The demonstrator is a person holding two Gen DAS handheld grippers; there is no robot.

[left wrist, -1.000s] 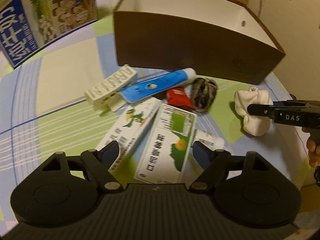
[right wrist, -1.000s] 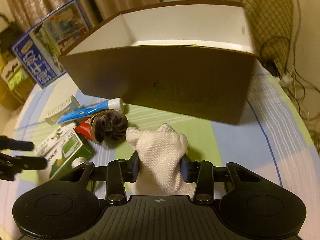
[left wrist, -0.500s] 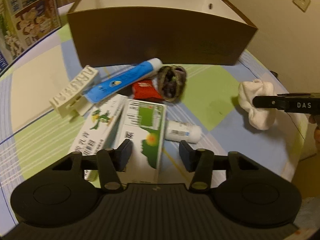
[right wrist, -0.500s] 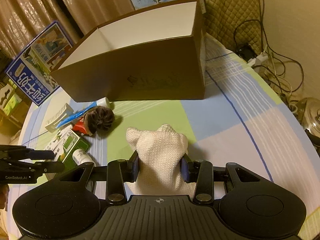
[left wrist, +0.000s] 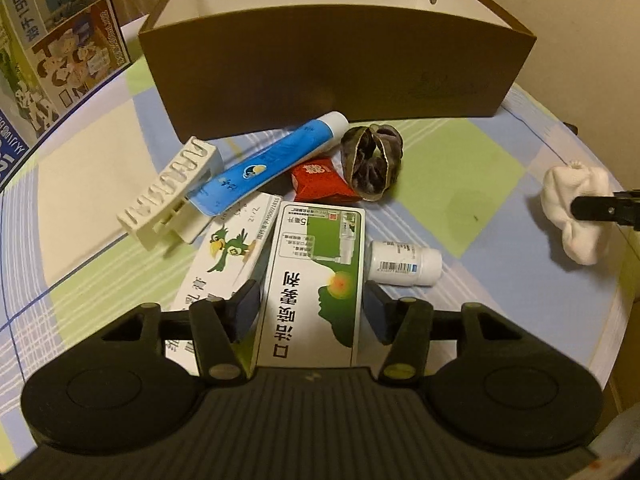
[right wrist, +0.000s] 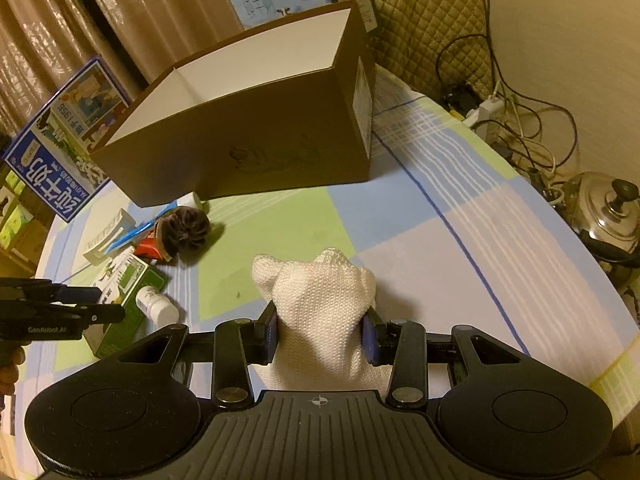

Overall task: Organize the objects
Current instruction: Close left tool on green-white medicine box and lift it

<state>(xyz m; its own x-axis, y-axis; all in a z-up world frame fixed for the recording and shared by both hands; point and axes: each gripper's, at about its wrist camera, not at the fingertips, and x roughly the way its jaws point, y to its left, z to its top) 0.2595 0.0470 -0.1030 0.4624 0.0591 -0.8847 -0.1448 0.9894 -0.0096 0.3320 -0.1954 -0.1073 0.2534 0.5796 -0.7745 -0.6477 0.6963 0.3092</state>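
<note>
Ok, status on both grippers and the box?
Right gripper shut on white cloth. Left gripper open around green carton. Brown box open, nothing blocking it.

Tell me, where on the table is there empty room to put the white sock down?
Free: the green and blue squares between the scrunchie, the brown box and the white sock, plus the striped cloth right of it. Crowded: around the toothpaste, medicine boxes and pill bottle.
</note>
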